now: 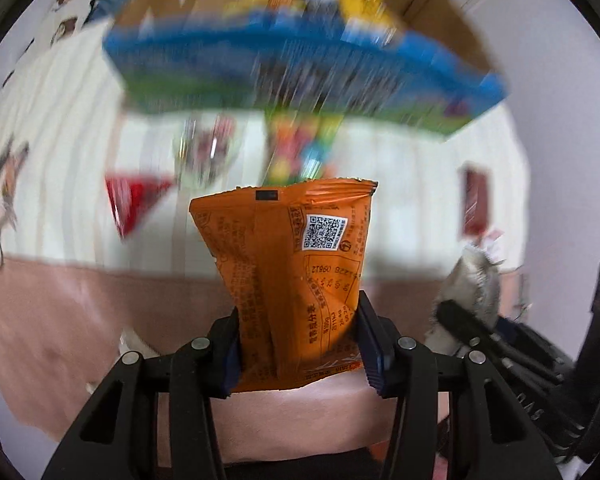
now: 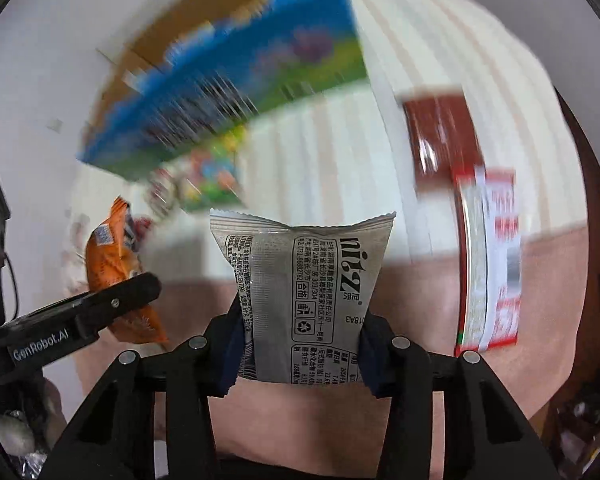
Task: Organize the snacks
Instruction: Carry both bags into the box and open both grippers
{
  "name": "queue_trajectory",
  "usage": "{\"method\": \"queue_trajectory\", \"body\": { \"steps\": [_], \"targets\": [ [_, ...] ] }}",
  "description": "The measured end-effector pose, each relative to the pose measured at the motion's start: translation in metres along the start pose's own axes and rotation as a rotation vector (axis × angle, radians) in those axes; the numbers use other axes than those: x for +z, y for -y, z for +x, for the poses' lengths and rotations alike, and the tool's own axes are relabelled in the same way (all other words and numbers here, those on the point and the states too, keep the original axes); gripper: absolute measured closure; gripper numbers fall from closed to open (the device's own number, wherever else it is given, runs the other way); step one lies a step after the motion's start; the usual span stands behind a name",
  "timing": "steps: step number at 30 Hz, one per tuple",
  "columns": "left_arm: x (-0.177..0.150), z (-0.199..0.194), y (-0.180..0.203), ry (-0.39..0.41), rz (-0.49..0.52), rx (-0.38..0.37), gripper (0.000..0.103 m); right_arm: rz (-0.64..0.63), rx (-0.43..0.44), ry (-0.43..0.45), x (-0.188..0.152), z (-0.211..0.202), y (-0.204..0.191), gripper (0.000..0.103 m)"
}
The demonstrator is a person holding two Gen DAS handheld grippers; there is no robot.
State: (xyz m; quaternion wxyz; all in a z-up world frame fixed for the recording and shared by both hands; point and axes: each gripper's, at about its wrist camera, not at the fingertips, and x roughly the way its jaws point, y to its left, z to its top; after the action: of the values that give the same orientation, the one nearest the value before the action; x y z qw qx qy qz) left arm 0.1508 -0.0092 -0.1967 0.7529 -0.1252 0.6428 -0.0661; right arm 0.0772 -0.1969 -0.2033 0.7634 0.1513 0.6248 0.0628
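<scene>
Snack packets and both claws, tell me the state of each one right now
Left claw: shut on the orange packet.
Orange packet: sealed, upright, off the table.
Right claw: shut on the grey packet.
Grey packet: sealed, upright, off the table.
Blue box: open-topped, holding snacks.
Red packet: lying flat on the table.

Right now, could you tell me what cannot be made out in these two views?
- Left wrist view: the blue box and the snacks behind it are smeared by motion blur; print unreadable.
- Left wrist view: the orange packet hides its own front.
- Right wrist view: the silver packet has its lower edge hidden between the right gripper fingers.
</scene>
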Motion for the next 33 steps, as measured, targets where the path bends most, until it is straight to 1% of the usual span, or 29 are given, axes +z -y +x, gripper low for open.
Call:
{"method": "queue_trajectory", "body": {
  "steps": [3,6,9,11,12,14,15,18,21,22,25,28,30,32,33],
  "targets": [
    [0.029,-0.035,0.008,0.061,0.017,-0.039,0.058,-0.030,0.044,0.051,0.034,-0.027,-0.022,0.053],
    [0.072,-0.063,0.009,0.115,0.030,-0.054,0.058,-0.076,0.073,0.110,0.076,-0.053,-0.044,0.053],
    [0.114,-0.080,0.015,0.148,0.041,-0.031,0.058,-0.129,0.056,0.162,0.123,-0.066,-0.060,0.053],
    [0.140,-0.082,0.014,0.159,0.042,-0.016,0.058,-0.145,0.041,0.183,0.152,-0.063,-0.071,0.053],
    [0.157,-0.082,0.009,0.164,0.035,0.001,0.058,-0.147,0.030,0.190,0.172,-0.061,-0.072,0.053],
    [0.183,-0.075,-0.002,0.150,0.029,0.022,0.058,-0.145,0.008,0.189,0.200,-0.052,-0.076,0.053],
    [0.189,-0.074,-0.007,0.144,0.022,0.029,0.058,-0.142,0.003,0.183,0.216,-0.044,-0.079,0.053],
    [0.229,-0.054,-0.025,0.091,-0.006,0.062,0.058,-0.123,-0.015,0.131,0.267,-0.014,-0.076,0.053],
    [0.257,-0.025,-0.040,0.037,-0.023,0.091,0.058,-0.097,-0.036,0.088,0.301,0.016,-0.072,0.053],
    [0.269,-0.015,-0.047,0.012,-0.030,0.102,0.058,-0.090,-0.042,0.079,0.309,0.025,-0.071,0.053],
    [0.293,0.009,-0.061,-0.025,-0.050,0.130,0.058,-0.073,-0.067,0.056,0.332,0.050,-0.067,0.053],
    [0.308,0.026,-0.071,-0.055,-0.055,0.154,0.058,-0.059,-0.081,0.033,0.348,0.071,-0.063,0.053],
    [0.317,0.036,-0.077,-0.077,-0.056,0.146,0.057,-0.057,-0.089,0.004,0.349,0.085,-0.060,0.053],
    [0.323,0.047,-0.083,-0.103,-0.065,0.138,0.057,-0.038,-0.104,0.003,0.351,0.092,-0.057,0.051],
    [0.327,0.051,-0.086,-0.110,-0.074,0.136,0.056,-0.040,-0.123,0.004,0.352,0.095,-0.057,0.047]
  ]
}}
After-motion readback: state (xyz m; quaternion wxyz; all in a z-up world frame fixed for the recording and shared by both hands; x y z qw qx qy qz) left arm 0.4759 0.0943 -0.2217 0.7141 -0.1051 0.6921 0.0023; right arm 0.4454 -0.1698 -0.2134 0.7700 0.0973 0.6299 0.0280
